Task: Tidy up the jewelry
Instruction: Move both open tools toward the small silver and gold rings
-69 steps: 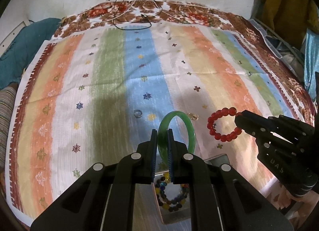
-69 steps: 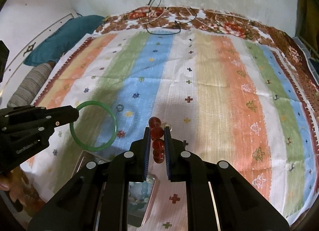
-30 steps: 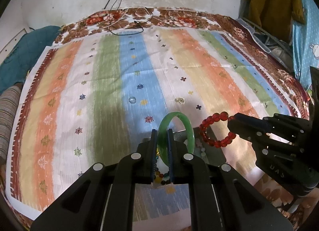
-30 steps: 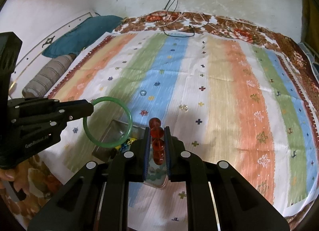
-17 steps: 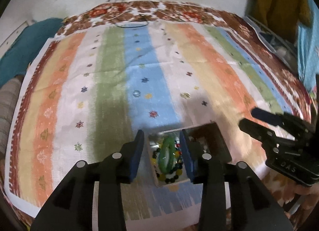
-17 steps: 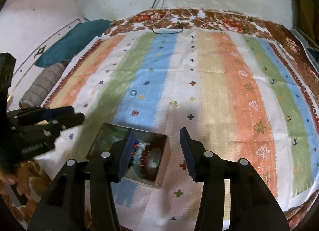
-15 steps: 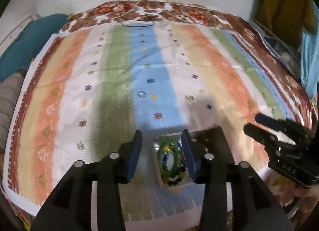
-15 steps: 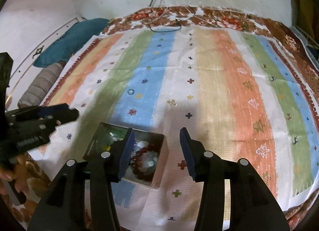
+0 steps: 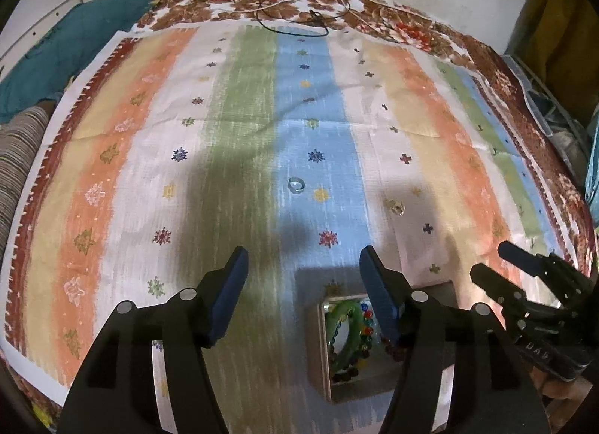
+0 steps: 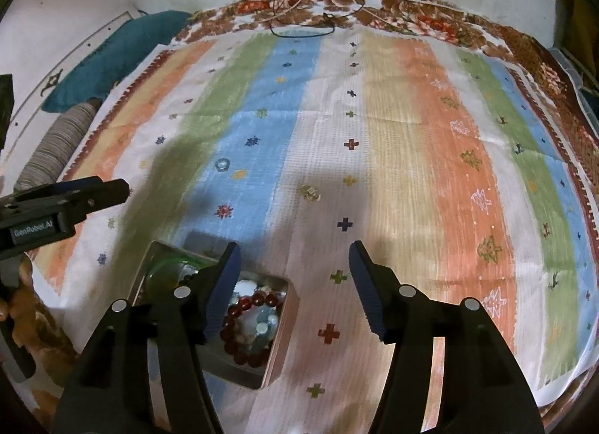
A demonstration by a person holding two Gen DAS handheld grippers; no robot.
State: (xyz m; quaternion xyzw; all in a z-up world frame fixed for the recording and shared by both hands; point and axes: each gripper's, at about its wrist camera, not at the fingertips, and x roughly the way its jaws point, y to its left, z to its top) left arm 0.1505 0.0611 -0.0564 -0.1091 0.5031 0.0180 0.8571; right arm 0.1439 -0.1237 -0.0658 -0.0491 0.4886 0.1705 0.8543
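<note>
Left gripper [image 9: 303, 276] hangs over the striped multicolour cloth [image 9: 262, 115] w/ jaws spread wide, nothing between them. Right gripper [image 10: 294, 276] likewise: jaws wide apart, nothing held.

Below them sits the small rectangular metal box [image 10: 279, 336] on the cloth, near its front edge. In the box's left compartment lies the green jade-like bangle [image 9: 346, 333], on top of a string of mixed-colour beads [image 9: 365, 321]. In the right compartment the dark-red bead bracelet [image 10: 247, 325] lies in a loop over pale stones; right-wrist view shows it best, partly behind the gripper's left jaw.

Further out on the cloth, well apart from the box: a small clear ring-shaped piece [image 9: 296, 184] on the blue stripe, and a small gold-toned piece [image 9: 396, 205] on the white stripe to its right. Neither touches anything else.

At the far edge, a thin black cable [image 9: 295, 22] loops across the brown floral border [image 9: 393, 26]. A teal cushion [image 10: 112, 59] lies beside the cloth on the left, a striped grey roll [image 10: 56, 142] just beside it.
</note>
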